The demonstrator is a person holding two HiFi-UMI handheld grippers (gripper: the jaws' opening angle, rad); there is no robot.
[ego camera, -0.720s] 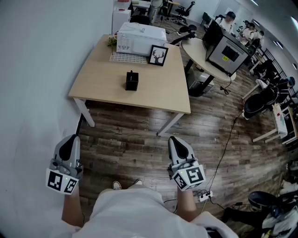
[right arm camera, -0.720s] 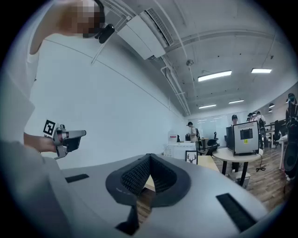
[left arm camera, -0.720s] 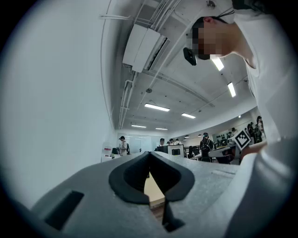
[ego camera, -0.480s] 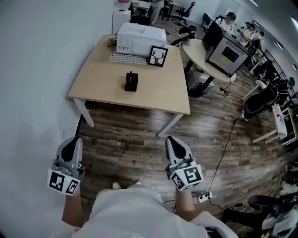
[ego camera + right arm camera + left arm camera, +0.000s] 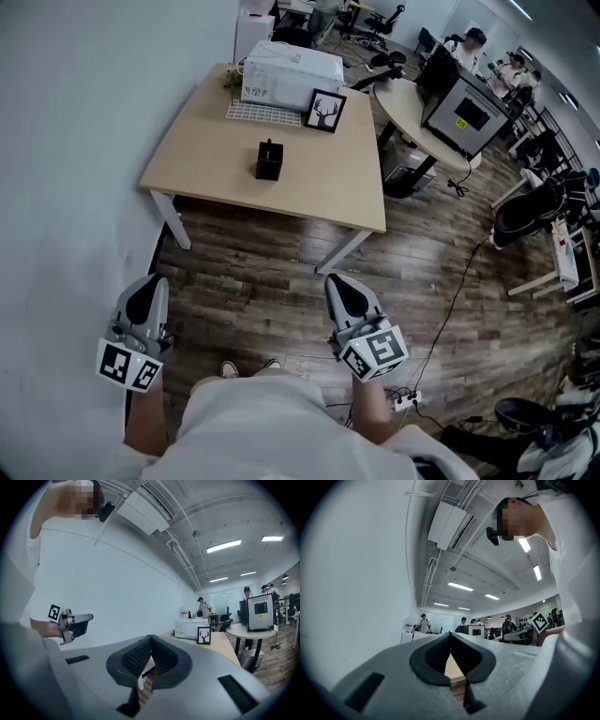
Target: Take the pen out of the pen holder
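The task has not begun. The small black box-shaped pen holder (image 5: 268,160) stands on the light wooden table (image 5: 211,155), well apart from the grey left gripper (image 5: 146,289) and right gripper (image 5: 343,289). Both are clenched on nothing.

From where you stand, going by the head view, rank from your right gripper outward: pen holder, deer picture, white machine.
1. Pen holder, middle of the table.
2. Deer picture, farther back, rightward.
3. White machine, far edge, behind the picture.

The right claw (image 5: 338,284) has edged slightly to the left.
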